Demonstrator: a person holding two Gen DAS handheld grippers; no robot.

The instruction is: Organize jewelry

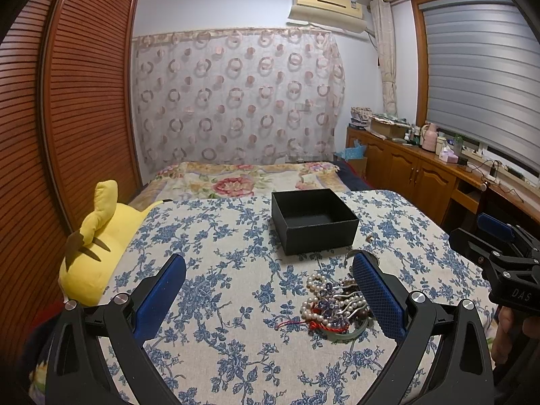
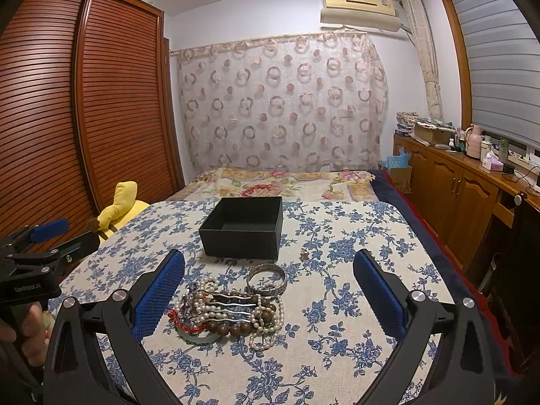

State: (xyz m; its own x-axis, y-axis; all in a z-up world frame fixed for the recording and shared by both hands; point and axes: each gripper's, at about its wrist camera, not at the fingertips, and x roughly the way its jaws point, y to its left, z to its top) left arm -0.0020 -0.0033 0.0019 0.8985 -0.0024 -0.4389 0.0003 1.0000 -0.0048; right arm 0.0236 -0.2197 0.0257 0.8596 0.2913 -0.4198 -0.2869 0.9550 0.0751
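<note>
A tangled pile of jewelry (image 2: 229,310) lies on the blue-flowered cloth: pearl strands, brown wooden beads, a silver hair fork, red cord, a green bangle. A silver bangle (image 2: 266,278) lies at its far edge, and a small ring (image 2: 304,254) sits apart. An open, empty black box (image 2: 243,227) stands just behind. In the left wrist view the pile (image 1: 334,307) is beside my right finger and the box (image 1: 314,221) is ahead. My left gripper (image 1: 268,266) is open and empty. My right gripper (image 2: 268,265) is open and empty, above the pile.
A yellow plush toy (image 1: 98,246) lies at the cloth's left edge. A louvred wooden wardrobe (image 2: 67,101) stands left. A wooden sideboard (image 2: 465,195) with bottles and boxes runs along the right. A floral bed (image 2: 280,182) lies behind the box.
</note>
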